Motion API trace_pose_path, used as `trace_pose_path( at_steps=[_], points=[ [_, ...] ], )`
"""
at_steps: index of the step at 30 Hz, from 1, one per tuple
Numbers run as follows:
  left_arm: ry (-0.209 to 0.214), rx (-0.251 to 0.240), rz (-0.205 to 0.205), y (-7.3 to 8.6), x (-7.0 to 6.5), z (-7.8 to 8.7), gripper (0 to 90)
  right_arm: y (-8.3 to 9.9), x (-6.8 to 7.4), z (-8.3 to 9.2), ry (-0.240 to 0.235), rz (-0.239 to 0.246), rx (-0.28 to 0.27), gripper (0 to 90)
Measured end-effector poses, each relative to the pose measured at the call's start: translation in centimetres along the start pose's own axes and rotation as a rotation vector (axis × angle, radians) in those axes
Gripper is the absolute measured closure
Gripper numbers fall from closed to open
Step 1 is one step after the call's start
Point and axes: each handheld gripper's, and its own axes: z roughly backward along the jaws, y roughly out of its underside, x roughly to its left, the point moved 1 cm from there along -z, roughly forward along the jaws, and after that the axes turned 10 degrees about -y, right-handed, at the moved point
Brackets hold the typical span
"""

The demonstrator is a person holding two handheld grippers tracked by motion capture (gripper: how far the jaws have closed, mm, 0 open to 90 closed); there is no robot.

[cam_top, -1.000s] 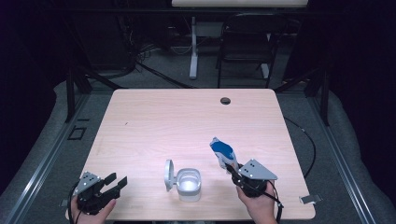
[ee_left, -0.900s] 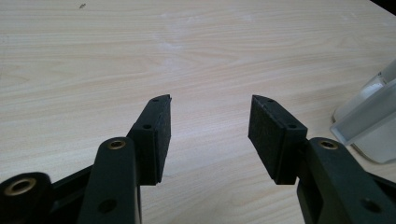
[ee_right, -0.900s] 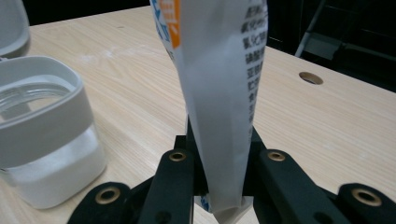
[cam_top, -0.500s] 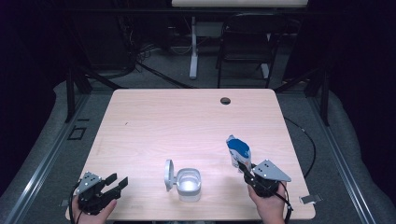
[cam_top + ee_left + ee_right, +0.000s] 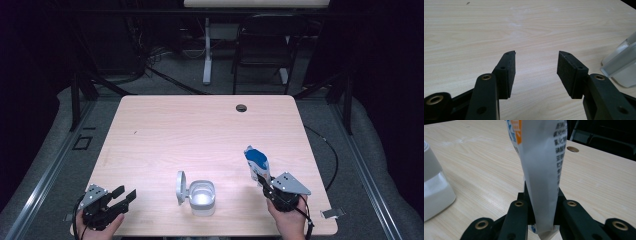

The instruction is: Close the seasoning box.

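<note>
The right gripper (image 5: 264, 181) sits near the table's (image 5: 200, 130) front right corner, held in a hand (image 5: 289, 220) that comes in from the bottom edge. Its jaws are clamped on a white and blue packet (image 5: 257, 162), which stands up out of them and leans a little away from the person. In the right gripper view the packet (image 5: 541, 170) rises straight from between the two black jaws, pinched near its bottom edge, with printed text down one face and an orange patch near the top. Off to that gripper's left stands a white box (image 5: 202, 196) with its round lid (image 5: 180, 187) flipped up on the far side from the packet; the box is apart from the gripper, with bare wood between them. In the right gripper view a corner of the box (image 5: 435, 190) shows to the left of the jaws. Beyond the packet, far ahead of the gripper, a dark round hole (image 5: 241, 108) is set in the table near its back edge.

The left gripper (image 5: 125, 197) rests at the front left corner, held in the other hand (image 5: 97, 227). Its jaws stand apart with nothing between them. In the left gripper view the pads (image 5: 507, 72) frame bare wood, and the box (image 5: 621, 67) lies ahead and to the right of the jaws, clear of them.
</note>
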Motion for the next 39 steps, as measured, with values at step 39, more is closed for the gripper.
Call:
trace_pose_path(
  at_steps=[39],
  points=[
    [0.000, -0.006, 0.002, -0.1, 0.0, 0.1, 49.3, 2.4, -1.4, -1.4, 0.008, -0.030, 0.107, 80.9]
  ],
)
